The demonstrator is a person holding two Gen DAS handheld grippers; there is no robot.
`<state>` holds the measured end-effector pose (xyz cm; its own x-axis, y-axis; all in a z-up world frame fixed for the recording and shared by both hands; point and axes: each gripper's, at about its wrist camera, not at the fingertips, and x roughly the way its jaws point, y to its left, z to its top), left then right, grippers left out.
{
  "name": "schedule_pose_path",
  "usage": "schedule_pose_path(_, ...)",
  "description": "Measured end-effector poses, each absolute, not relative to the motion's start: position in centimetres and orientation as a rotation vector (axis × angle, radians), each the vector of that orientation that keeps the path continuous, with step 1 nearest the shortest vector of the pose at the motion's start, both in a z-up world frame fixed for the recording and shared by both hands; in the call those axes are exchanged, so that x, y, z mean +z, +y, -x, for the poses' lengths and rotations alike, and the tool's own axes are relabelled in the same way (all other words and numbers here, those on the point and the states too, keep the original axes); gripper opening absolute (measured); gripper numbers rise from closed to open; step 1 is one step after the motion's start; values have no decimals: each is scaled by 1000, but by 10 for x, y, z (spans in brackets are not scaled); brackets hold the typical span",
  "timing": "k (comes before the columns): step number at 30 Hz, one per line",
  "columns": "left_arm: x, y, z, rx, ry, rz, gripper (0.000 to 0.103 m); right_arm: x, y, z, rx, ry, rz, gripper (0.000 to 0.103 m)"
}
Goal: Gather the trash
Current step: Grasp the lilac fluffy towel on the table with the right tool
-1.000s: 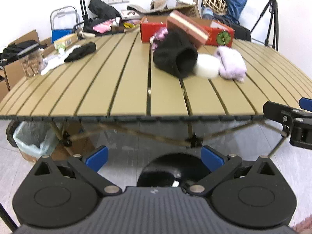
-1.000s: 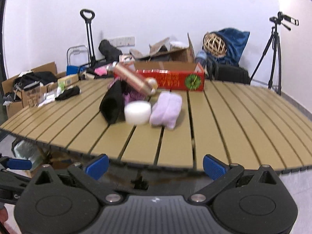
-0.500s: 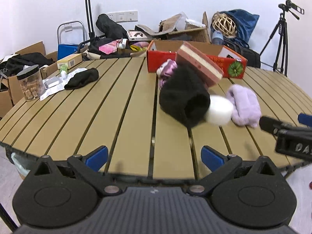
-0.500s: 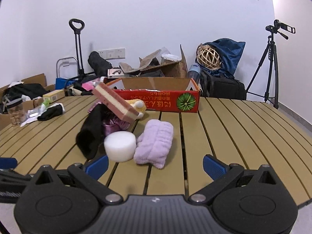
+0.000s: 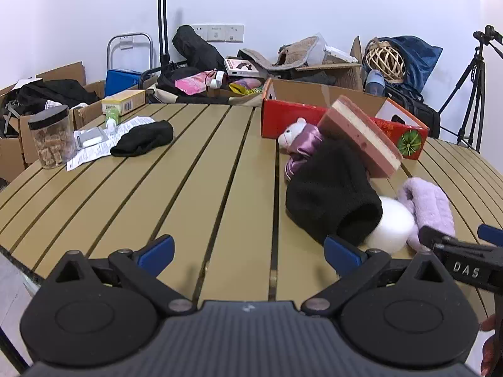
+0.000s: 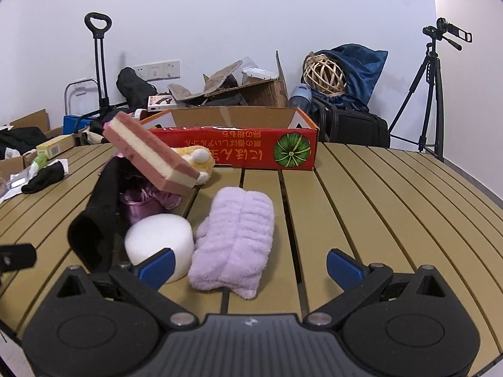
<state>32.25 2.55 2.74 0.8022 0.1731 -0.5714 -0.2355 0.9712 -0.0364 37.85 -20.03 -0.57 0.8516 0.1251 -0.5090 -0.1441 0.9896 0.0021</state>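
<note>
Right wrist view: right gripper (image 6: 250,265) gaped empty, approach step; purple towel (image 6: 234,238) at 12 o'clock. Left gripper (image 5: 248,253) also agape, empty. Next: advance, clamp.

Bare table slats (image 6: 393,207) right of lavender towel (image 6: 234,238); black sock (image 6: 94,216), white foam (image 6: 160,245) crowd left.

White wall (image 6: 251,15), slatted table (image 5: 188,188), tripod (image 6: 430,94)

A purple satin plush toy (image 6: 143,202) lay mostly hidden behind the black knitted sleeve (image 6: 97,210) and under the tilted pink-and-cream sponge block (image 6: 151,154). The white foam cylinder (image 5: 391,227) was half covered. The right gripper (image 5: 465,259) ran off frame.
</note>
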Motion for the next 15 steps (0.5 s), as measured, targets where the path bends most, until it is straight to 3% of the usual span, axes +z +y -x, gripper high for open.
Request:
schedule_pose_path(8, 22, 24, -327, 210, 599, 119, 103, -16, -190, -389, 154, 537, 58, 93)
schedule_pose_path(12, 17, 17, -321, 206, 582, 72, 103, -17, -188, -389, 168, 539, 63, 70)
schedule_pose_path(15, 16, 13, -318, 199, 572, 63, 103, -16, -189, -389, 181, 537, 52, 61)
